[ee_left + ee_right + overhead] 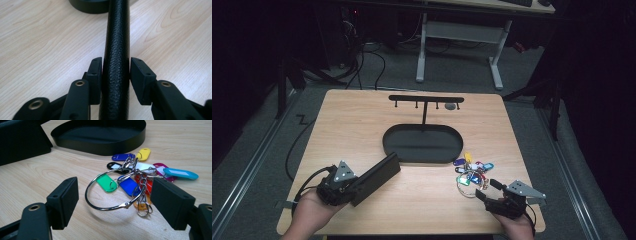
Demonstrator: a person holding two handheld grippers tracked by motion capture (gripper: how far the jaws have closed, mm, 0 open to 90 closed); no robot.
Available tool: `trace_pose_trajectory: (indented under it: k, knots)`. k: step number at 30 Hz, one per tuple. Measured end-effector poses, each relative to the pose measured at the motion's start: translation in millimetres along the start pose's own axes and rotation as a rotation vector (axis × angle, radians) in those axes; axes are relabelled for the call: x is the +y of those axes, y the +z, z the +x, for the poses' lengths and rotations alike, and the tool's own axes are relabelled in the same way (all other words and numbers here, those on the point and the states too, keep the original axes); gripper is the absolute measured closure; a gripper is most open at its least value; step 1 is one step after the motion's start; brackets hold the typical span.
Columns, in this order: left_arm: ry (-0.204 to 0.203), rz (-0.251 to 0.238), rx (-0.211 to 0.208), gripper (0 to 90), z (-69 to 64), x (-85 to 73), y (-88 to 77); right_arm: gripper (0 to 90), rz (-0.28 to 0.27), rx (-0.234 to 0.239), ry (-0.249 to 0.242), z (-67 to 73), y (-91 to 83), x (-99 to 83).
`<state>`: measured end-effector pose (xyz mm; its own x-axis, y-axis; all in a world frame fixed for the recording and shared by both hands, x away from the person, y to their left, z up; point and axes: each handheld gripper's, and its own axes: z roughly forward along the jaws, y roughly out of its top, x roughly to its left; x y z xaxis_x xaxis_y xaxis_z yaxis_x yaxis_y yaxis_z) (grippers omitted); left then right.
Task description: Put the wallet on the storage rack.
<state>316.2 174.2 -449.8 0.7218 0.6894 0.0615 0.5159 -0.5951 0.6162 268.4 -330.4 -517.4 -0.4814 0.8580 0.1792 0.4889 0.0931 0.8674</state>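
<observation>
The left claw (362, 181) pinches a flat black textured case (376, 178) at seven o'clock on the surface; the right claw (488, 189) hovers spread before the steel ring of coloured key tags (472, 172) at four o'clock — likely closing on it next.

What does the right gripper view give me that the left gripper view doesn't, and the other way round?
Right gripper view: the large metal ring with its bunch of coloured key tags lying on the table between that gripper's open jaws, and the inside of the oval black tray.

Left gripper view: the black textured case standing on edge between its jaws, the left pad touching it, a thin gap at the right.

Both: the wooden tabletop, the tray's rim and the case.
</observation>
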Motion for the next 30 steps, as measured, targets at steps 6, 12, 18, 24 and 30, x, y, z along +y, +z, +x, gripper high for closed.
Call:
trace_pose_trajectory:
  k: [6,12,18,24,30]
  knots:
    - [-0.010,0.036,-0.025,66.5,1.9,4.3,0.1,23.0,-0.008,0.000,-0.002,-0.6,-1.2,1.3]
    - [0.005,0.063,-0.046,71.8,2.8,7.1,1.2,23.1,-0.001,0.000,-0.001,0.8,-0.1,1.1]
    - [0.054,0.092,-0.042,75.0,0.1,11.6,1.2,23.1,0.003,0.001,-0.006,1.1,0.9,0.9]
    - [0.090,0.077,-0.027,75.2,-3.6,17.9,-3.5,23.2,0.000,-0.001,-0.005,0.5,-0.2,0.7]
    - [0.156,0.010,-0.014,75.4,-7.6,27.9,-16.4,23.2,0.000,-0.002,-0.003,0.1,0.1,0.4]
